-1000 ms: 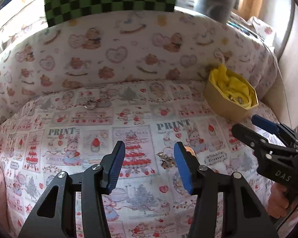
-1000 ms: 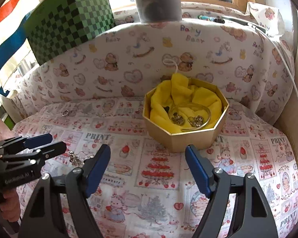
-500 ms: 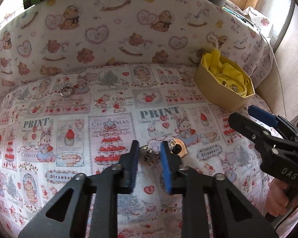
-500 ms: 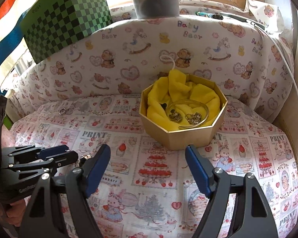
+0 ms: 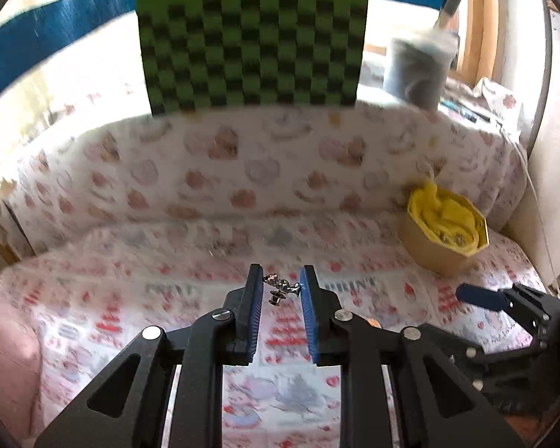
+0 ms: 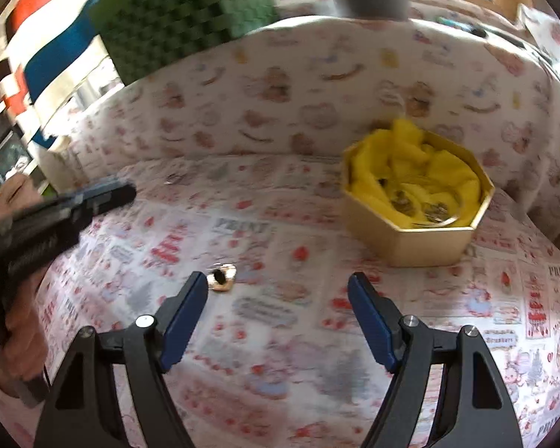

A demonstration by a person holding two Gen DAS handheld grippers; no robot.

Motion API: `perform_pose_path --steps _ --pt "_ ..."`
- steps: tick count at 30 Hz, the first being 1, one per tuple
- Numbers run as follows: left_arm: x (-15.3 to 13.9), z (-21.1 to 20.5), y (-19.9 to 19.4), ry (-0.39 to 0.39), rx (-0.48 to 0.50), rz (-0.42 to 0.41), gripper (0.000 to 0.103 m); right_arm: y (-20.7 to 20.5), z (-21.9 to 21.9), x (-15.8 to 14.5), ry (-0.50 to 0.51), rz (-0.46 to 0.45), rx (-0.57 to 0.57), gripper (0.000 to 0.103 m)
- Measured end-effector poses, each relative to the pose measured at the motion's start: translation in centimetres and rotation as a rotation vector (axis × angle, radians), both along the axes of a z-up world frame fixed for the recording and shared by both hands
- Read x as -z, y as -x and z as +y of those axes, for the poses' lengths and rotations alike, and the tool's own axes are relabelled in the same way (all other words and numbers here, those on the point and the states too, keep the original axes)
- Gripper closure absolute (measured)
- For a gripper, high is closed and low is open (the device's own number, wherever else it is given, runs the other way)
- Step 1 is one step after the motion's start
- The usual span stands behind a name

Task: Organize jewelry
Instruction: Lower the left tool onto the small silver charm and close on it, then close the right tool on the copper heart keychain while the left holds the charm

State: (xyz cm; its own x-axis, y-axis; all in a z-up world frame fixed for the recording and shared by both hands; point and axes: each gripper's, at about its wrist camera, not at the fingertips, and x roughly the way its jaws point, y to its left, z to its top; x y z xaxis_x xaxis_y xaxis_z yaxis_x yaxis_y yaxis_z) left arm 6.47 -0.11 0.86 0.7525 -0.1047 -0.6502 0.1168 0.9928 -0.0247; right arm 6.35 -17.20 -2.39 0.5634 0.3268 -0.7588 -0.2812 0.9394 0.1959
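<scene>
Silver, linked and light, the jewelry piece [image 5: 280, 286] is pinched crosswise in the narrow jaws of the left gripper [image 5: 279, 291] above the printed bedspread [image 5: 130, 291], likely slippery; the right gripper [image 6: 278, 311] is held wide, empty.

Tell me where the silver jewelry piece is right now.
In the left wrist view the silver piece hangs pinched between the left gripper's blue pads, lifted above the printed cloth, left of the gold box.

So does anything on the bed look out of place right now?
Yes. A gold piece lies loose on the printed sheet, away from the yellow-lined box. A small silver ring also lies alone near the padded back. The left gripper holds a silver piece.
</scene>
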Motion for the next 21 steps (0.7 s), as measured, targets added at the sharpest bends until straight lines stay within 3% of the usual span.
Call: perform_pose_path --steps 2,10,12,15,21 --pt "-0.1 0.5 -0.4 0.022 -0.003 0.002 0.084 0.1 1.1 -0.5 0.017 -0.018 -0.023 0.03" --pt "0.8 2.8 -1.9 0.075 -0.061 0.057 0.084 -2.5 6.3 1.6 0.155 0.124 -0.107 0.073" --pt "1.0 3.3 -2.2 0.101 -0.065 0.074 0.084 -3.0 6.8 2.1 0.167 0.149 -0.105 0.079" --pt "1.2 3.3 -2.3 0.098 -0.048 0.078 0.084 -3.5 7.5 2.4 0.192 0.151 -0.106 0.087" --pt "1.1 3.1 -2.2 0.098 -0.044 0.077 0.084 -3.3 7.5 2.3 0.213 0.143 -0.088 0.088"
